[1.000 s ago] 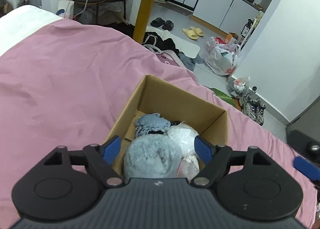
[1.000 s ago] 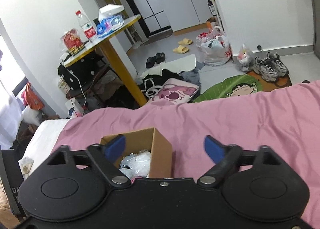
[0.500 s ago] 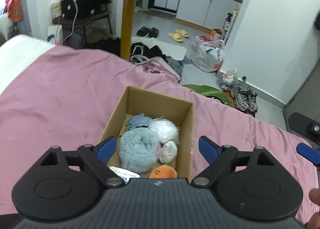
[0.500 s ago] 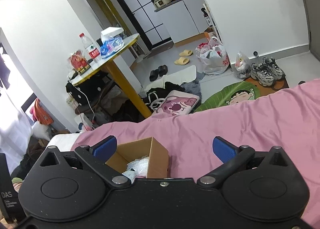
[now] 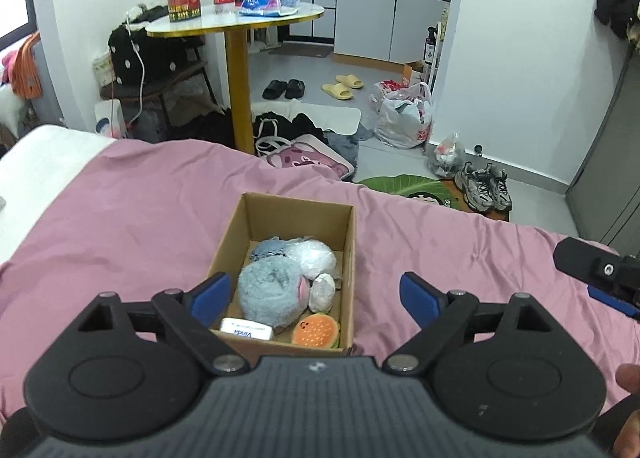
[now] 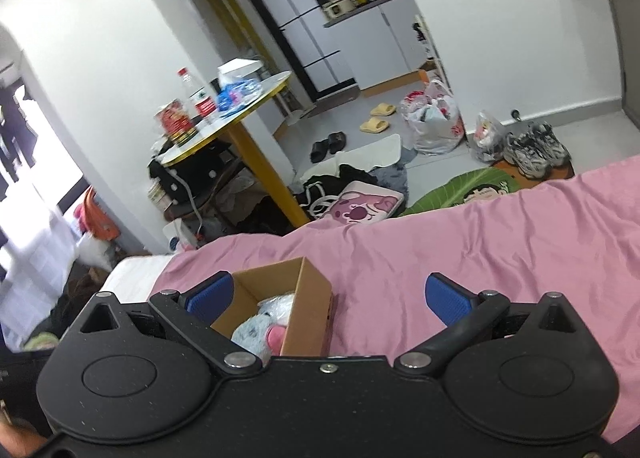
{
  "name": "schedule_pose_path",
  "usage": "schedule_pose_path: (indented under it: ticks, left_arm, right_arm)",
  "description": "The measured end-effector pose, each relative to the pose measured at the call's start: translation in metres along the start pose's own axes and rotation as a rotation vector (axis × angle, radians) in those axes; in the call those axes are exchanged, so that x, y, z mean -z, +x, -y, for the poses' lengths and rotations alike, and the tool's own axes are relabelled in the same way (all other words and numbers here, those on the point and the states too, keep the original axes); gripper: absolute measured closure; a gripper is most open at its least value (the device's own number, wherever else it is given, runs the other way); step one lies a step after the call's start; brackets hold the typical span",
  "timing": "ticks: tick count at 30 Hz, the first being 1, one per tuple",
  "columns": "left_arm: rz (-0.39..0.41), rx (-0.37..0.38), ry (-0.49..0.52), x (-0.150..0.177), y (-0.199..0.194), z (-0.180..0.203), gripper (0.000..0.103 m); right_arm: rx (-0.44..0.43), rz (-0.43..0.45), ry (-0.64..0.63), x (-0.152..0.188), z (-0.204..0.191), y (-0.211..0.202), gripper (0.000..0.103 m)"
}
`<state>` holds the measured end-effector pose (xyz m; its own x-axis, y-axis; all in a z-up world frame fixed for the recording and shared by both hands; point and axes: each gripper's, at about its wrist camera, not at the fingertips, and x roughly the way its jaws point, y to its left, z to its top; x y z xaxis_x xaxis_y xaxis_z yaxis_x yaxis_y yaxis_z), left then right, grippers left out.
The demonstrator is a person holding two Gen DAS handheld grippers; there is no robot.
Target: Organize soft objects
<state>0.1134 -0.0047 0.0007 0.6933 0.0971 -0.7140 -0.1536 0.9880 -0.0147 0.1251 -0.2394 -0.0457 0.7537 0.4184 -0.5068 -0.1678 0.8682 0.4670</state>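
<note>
A cardboard box point(image 5: 296, 214) sits on the pink bedcover point(image 5: 120, 226). Inside lie a grey fluffy plush point(image 5: 270, 292), a white plastic-wrapped bundle point(image 5: 316, 256), a blue-grey cloth point(image 5: 266, 248), a small white bundle point(image 5: 323, 290), an orange burger-like toy point(image 5: 316, 332) and a white tissue pack point(image 5: 246, 332). My left gripper point(image 5: 316, 298) is open and empty, above the box's near end. My right gripper point(image 6: 328, 296) is open and empty, to the right of the box point(image 6: 308, 298); the plush point(image 6: 260, 330) shows inside. Its finger shows at the left wrist view's right edge point(image 5: 592, 266).
A round table with a yellow leg point(image 5: 238, 70) stands beyond the bed, with a bottle and tissues on top. Bags, slippers, shoes point(image 5: 484, 186) and clothes litter the floor. A white sheet point(image 5: 40, 150) lies at the bed's left.
My left gripper has pulled back and up from the box, so the whole box and its contents now show. My right gripper has risen and tilted slightly. Both stay open.
</note>
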Motion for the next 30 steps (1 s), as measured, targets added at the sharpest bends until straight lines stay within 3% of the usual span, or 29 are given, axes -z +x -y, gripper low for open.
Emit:
schedule_pose_path:
  ticks: [7, 21, 30]
  left_arm:
    - [0.029, -0.024, -0.002, 0.007, -0.020, -0.005, 0.000]
    - [0.078, -0.005, 0.019, 0.024, -0.069, -0.009, 0.000]
    - [0.065, 0.011, 0.011, 0.036, -0.093, -0.012, 0.000]
  right_arm:
    - [-0.010, -0.033, -0.114, 0.005, -0.015, -0.013, 0.000]
    - [-0.035, -0.058, -0.195, 0.013, -0.029, -0.046, 0.000]
    - [-0.022, -0.083, -0.221, 0.018, -0.027, -0.068, 0.000]
